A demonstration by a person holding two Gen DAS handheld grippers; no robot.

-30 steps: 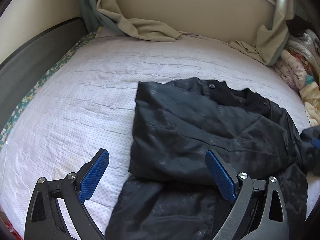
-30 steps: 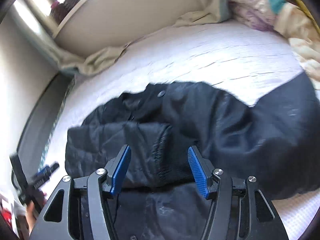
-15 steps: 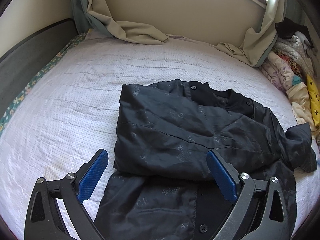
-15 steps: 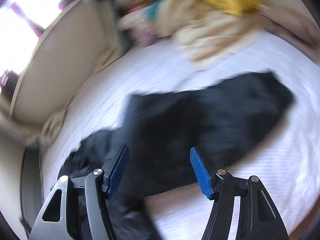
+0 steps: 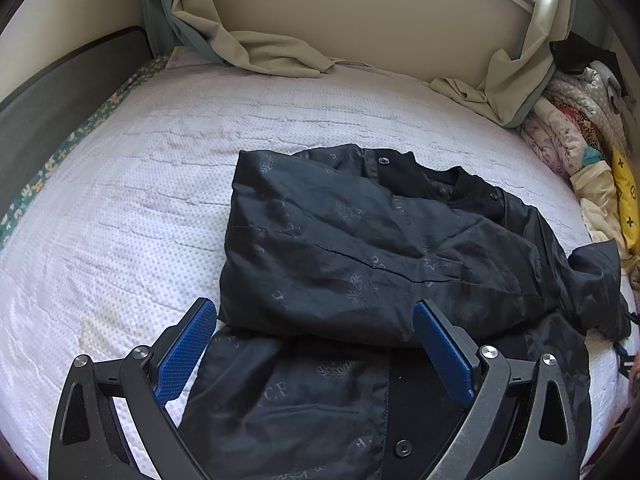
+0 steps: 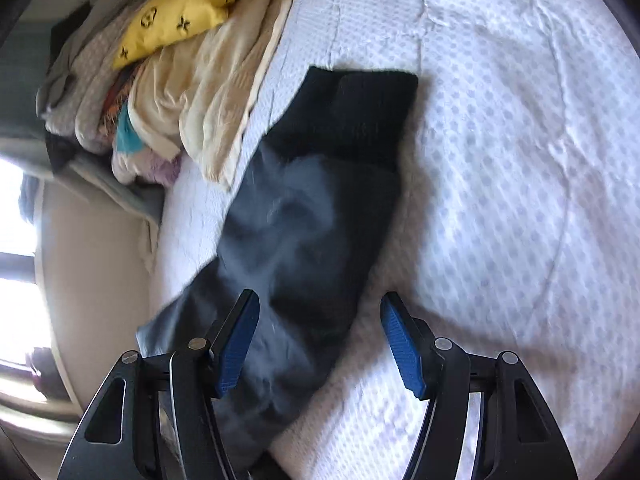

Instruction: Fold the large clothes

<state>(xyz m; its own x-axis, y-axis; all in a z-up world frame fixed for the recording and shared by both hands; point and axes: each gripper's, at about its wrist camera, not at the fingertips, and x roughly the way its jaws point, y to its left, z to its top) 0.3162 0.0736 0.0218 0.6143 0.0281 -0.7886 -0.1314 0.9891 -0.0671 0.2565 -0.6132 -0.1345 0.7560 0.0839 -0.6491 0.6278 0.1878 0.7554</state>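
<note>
Jacket: a dark jacket [image 5: 344, 248] with a faint leaf-and-letter print lies on the bed, its left side folded over across the body, collar and snap buttons toward the far wall.
Sleeve: 1 sleeve [image 6: 304, 216] stretches out flat on the bedcover in the right wrist view, ending in a black ribbed cuff [image 6: 360, 116] at the far end; this view is somewhat blurred.
Lower hem: the unfolded bottom part of the jacket runs toward the camera under the left tool, 1 button showing near the bottom edge.
Left tool: the left tool [image 5: 316, 348] is released, its 2 blue pads wide apart above the jacket's folded edge, gripping nothing.
Right tool: the right tool [image 6: 318, 344] is also spread wide and empty, the sleeve passing under its left finger while its right finger is over bare bedcover.
Bed: the white dotted bedcover [image 5: 132, 208] is lightly wrinkled and carries everything.
Curtains: beige curtains [image 5: 260, 48] drape onto the far edge of the bed at both corners.
Pile: a heap of bedding and clothes [image 6: 160, 92], with a yellow patterned piece on top, sits at the bed's edge just beside the sleeve's cuff end.
Headboard: a grey padded panel [image 5: 60, 92] edges the bed on the left.
</note>
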